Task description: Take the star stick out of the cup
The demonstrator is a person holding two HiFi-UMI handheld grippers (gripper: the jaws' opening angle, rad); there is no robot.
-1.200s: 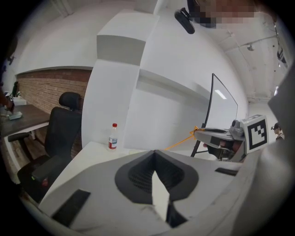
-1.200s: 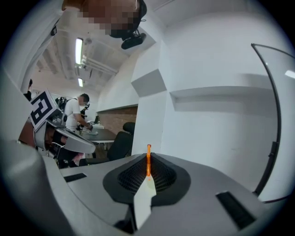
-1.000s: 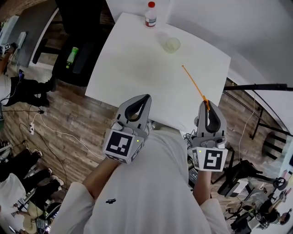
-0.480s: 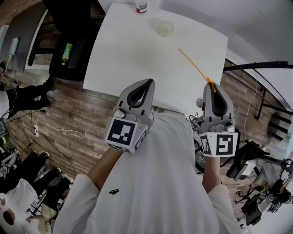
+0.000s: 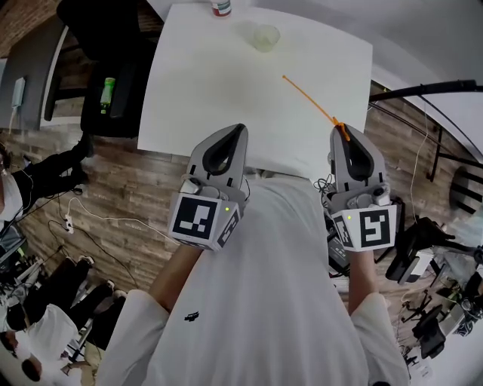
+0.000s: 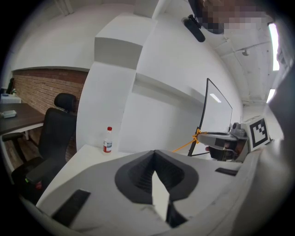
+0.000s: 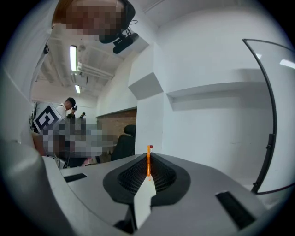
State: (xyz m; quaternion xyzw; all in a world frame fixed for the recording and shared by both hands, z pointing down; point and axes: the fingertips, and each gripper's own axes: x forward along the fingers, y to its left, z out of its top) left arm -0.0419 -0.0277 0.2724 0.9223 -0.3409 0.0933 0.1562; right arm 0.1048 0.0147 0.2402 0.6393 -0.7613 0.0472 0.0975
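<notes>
My right gripper (image 5: pixel 342 130) is shut on the star end of a thin orange star stick (image 5: pixel 309 98), held near the table's near right edge. The stick slants up and left over the white table (image 5: pixel 196 105), well apart from the clear plastic cup (image 5: pixel 265 36) that stands empty at the far side. In the right gripper view the stick (image 7: pixel 149 162) stands upright, pinched between the closed jaws of that gripper (image 7: pixel 149 171). My left gripper (image 5: pixel 236 130) hovers at the table's near edge, shut with nothing in it. The left gripper view shows its closed jaws (image 6: pixel 154 153) and the orange stick (image 6: pixel 186 145) off to the right.
A small bottle with a red cap (image 5: pixel 220 7) stands at the table's far edge, left of the cup. A black office chair (image 5: pixel 113 68) with a green object on it sits left of the table. People and cables are on the wooden floor at the left; a black stand (image 5: pixel 423 90) is at the right.
Both grippers have drawn back toward my body, the right one still carrying the stick. The cup and bottle have slid toward the top of the head view.
</notes>
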